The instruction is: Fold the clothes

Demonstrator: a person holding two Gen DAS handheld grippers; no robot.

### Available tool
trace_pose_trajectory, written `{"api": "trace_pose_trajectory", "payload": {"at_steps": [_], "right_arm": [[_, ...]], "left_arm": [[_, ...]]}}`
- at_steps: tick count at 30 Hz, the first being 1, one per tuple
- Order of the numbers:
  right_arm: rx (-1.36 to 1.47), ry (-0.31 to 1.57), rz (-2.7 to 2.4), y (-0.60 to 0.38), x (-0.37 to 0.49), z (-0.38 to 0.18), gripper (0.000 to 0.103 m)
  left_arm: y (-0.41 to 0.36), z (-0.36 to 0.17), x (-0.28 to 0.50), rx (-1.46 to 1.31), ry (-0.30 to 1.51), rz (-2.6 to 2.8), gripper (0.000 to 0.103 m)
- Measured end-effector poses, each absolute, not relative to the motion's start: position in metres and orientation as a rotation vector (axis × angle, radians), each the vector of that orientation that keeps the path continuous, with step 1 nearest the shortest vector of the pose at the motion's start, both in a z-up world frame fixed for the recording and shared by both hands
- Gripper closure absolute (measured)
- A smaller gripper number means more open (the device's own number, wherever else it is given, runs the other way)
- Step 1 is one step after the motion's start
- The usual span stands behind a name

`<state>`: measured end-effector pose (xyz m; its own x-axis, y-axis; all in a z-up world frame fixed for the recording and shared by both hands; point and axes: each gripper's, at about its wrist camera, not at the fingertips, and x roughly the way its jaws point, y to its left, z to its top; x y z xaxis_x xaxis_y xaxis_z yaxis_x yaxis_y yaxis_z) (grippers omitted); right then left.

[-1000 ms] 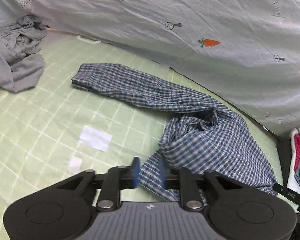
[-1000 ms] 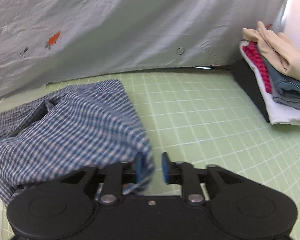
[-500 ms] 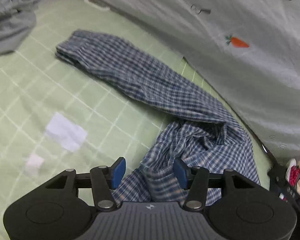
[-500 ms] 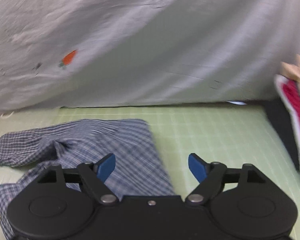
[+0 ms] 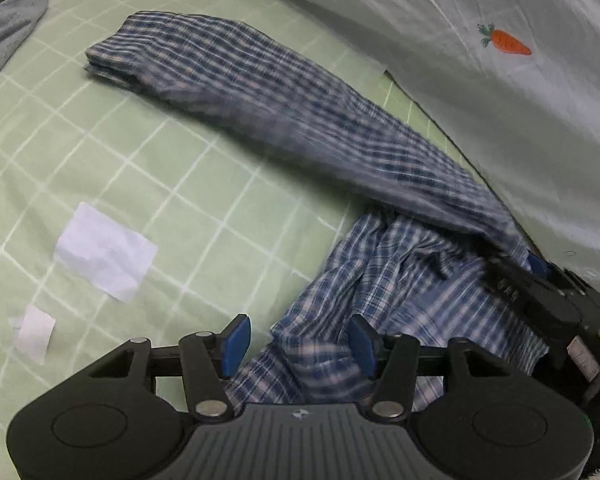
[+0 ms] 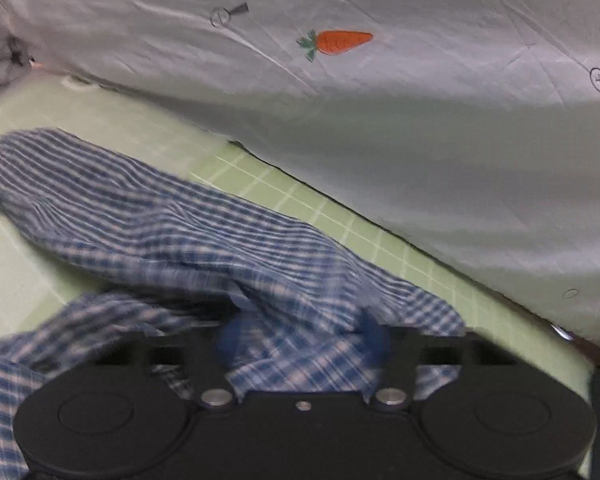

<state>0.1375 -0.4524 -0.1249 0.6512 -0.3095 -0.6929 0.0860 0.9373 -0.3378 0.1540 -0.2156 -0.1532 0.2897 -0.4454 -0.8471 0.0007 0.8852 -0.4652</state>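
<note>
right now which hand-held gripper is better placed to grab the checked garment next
Right, probably. The right hand-held gripper is closing with the checked garment bunched between its fingers. The left hand-held gripper has fabric only partly between its wide fingers.

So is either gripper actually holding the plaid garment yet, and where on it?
Not firmly. The left gripper stands open around a bunched fold of the plaid garment. The right gripper is closing on another bunched fold; blur hides contact.

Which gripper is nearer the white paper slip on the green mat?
Left. The left gripper sits just right of the white paper slip, over the plaid garment. The right gripper, closing on plaid cloth, is farther right, by the carrot-print sheet.
</note>
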Motion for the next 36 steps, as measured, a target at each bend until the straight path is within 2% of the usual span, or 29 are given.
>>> {"api": "trace_pose_trajectory", "payload": {"at_steps": [2,3,5,7,11,15,18,20,24,26,28,29,30,31,33,36], "right_arm": [[-0.150,0.785,-0.245,-0.470,0.125,-0.114,0.083],[-0.084,0.751,-0.267,-0.478,0.114,-0.105,0.087],[0.002,0.684,-0.341,-0.494,0.088,-0.086,0.087],[0.090,0.598,-0.397,-0.511,0.052,-0.066,0.087],[0.248,0.530,-0.551,-0.543,-0.021,-0.049,0.085],[0.284,0.623,-0.675,-0.559,-0.072,-0.074,0.084],[0.347,0.706,-0.728,-0.567,-0.093,-0.095,0.079],[0.390,0.728,-0.741,-0.572,-0.093,-0.103,0.068],[0.501,0.764,-0.744,-0.583,-0.089,-0.116,0.065],[0.569,0.779,-0.734,-0.591,-0.084,-0.124,0.065],[0.596,0.784,-0.712,-0.595,-0.079,-0.128,0.070],[0.583,0.789,-0.695,-0.595,-0.077,-0.127,0.075],[0.569,0.794,-0.679,-0.594,-0.074,-0.126,0.077],[0.546,0.803,-0.662,-0.589,-0.068,-0.125,0.083],[0.518,0.817,-0.610,-0.586,-0.051,-0.124,0.088],[0.468,0.817,-0.533,-0.580,-0.019,-0.121,0.094]], "left_arm": [[-0.217,-0.155,0.151,-0.408,1.249,-0.306,0.048],[-0.217,-0.155,0.150,-0.405,1.246,-0.308,0.048],[-0.217,-0.156,0.148,-0.402,1.244,-0.313,0.047],[-0.219,-0.156,0.146,-0.400,1.244,-0.327,0.039],[-0.230,-0.154,0.142,-0.387,1.247,-0.395,0.035],[-0.240,-0.146,0.140,-0.383,1.231,-0.465,0.035],[-0.241,-0.135,0.144,-0.394,1.188,-0.496,0.036],[-0.241,-0.132,0.147,-0.397,1.173,-0.506,0.035],[-0.254,-0.141,0.162,-0.376,1.206,-0.542,0.036],[-0.265,-0.148,0.169,-0.380,1.234,-0.539,0.040],[-0.273,-0.153,0.173,-0.393,1.242,-0.549,0.068],[-0.276,-0.155,0.175,-0.400,1.242,-0.561,0.075],[-0.280,-0.156,0.177,-0.404,1.241,-0.570,0.089],[-0.285,-0.157,0.179,-0.402,1.237,-0.568,0.096],[-0.291,-0.157,0.183,-0.393,1.216,-0.550,0.102],[-0.283,-0.153,0.197,-0.421,1.155,-0.496,0.102]]}}
